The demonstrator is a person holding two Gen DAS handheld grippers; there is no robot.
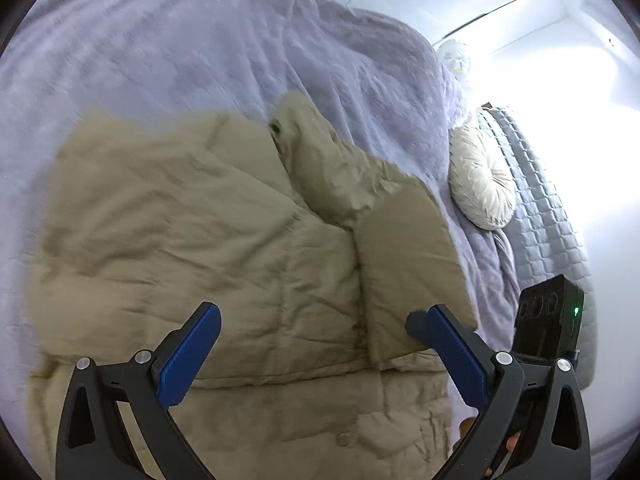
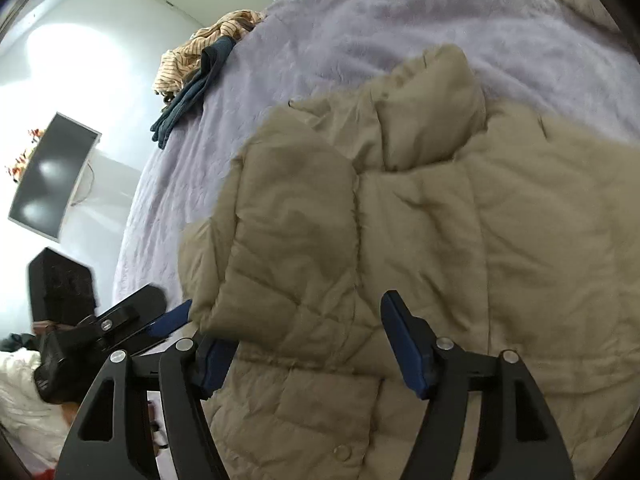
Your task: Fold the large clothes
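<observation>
- Both grippers, left gripper and right gripper, hover with jaws spread, gripping nothing.
- Tan puffer jacket lies flat on lavender blanket; sleeve is folded inward.
- Next, probably: pinch hem corners evenly and fold toward the collar.

Bare blanket lies open beyond the jacket; heaped clothes crowd its far edge.

Bed clutter

A round cushion lies by the bed's quilted edge; striped and dark clothes heap at another edge.
</observation>
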